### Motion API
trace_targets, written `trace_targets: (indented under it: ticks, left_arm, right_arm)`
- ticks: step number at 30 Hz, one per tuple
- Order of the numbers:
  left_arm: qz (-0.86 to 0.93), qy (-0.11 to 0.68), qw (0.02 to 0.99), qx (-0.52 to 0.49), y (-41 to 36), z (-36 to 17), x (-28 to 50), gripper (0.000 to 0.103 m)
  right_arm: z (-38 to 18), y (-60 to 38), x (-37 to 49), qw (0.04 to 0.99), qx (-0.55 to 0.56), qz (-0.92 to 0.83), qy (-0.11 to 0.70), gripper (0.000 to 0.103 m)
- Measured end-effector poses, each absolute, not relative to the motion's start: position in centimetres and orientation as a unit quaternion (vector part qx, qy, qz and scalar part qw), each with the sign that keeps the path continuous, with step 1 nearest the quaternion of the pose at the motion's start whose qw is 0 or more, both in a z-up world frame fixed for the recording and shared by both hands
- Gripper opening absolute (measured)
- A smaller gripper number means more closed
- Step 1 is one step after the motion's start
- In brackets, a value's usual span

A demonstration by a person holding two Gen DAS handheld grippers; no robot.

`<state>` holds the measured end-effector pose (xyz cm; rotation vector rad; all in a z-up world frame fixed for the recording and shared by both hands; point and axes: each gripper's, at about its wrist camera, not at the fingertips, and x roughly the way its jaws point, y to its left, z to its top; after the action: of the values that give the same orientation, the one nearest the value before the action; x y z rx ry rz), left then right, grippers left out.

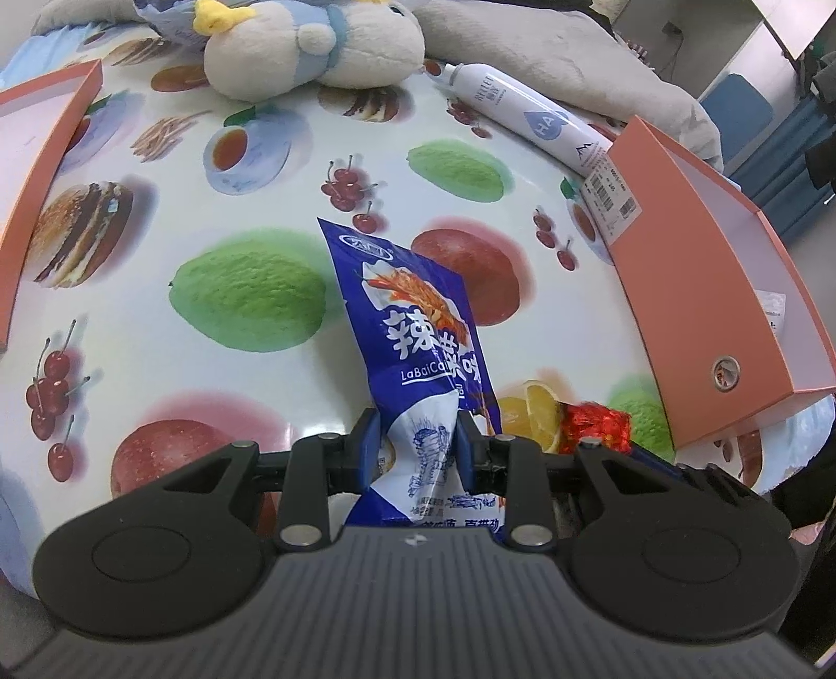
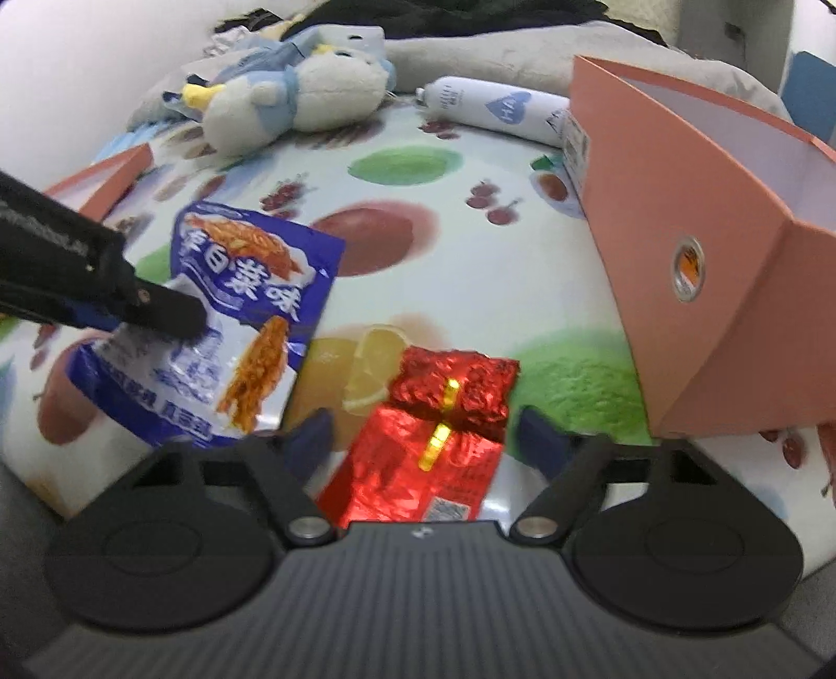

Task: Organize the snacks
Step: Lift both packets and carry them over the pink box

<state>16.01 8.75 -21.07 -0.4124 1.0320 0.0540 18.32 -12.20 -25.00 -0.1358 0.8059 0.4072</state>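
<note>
the desk [image 1: 366, 156] carries everything, under a glossy cover printed with apples, limes, cherries and burgers. the largest thing on it is an open orange box [image 2: 695, 219] at the right, white inside, with a round metal eyelet on its near wall. the corner of a 2nd orange box [image 1: 47, 130] shows at the left edge. at the far side lies a cream and blue plush toy [image 1: 313, 47] with a yellow tuft, and just beside it a white spray bottle [image 1: 527, 117] on its side, its base reaching the right-hand box.

the blue snack bag [image 1: 413, 334] stands up off the desk near the middle, pinched at its white lower part by the left gripper [image 1: 415, 444], whose jaws are clenched on it so the foil creases between the blue pads. just right of the bag, over a printed lemon slice, lies the red foil snack packet [image 2: 433, 438], flat on the desk.

the right gripper [image 2: 426, 438] hangs over that packet with its jaws released, 1 pad on each side of it and neither pressing it.
</note>
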Motion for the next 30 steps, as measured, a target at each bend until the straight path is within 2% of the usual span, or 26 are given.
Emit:
trace_targets:
  ticks: [3, 11, 30]
  left_arm:
    - [0.027, 0.488, 0.85, -0.197, 8.9, -21.0, 15.8, 0.034]
    - [0.023, 0.476, 0.854, -0.208, 8.9, -19.9, 15.8, 0.034]
    - [-0.023, 0.395, 0.898, -0.191, 7.1, -10.5, 19.8, 0.034]
  right_arm:
    - [-24.8, -12.1, 18.3, 0.899, -0.068, 0.196, 0.387, 0.053]
    - [-23.2, -12.4, 18.4, 0.903, -0.067, 0.197, 0.375, 0.052]
    - [-11.6, -15.9, 21.7, 0.945, -0.037, 0.171, 0.276, 0.052]
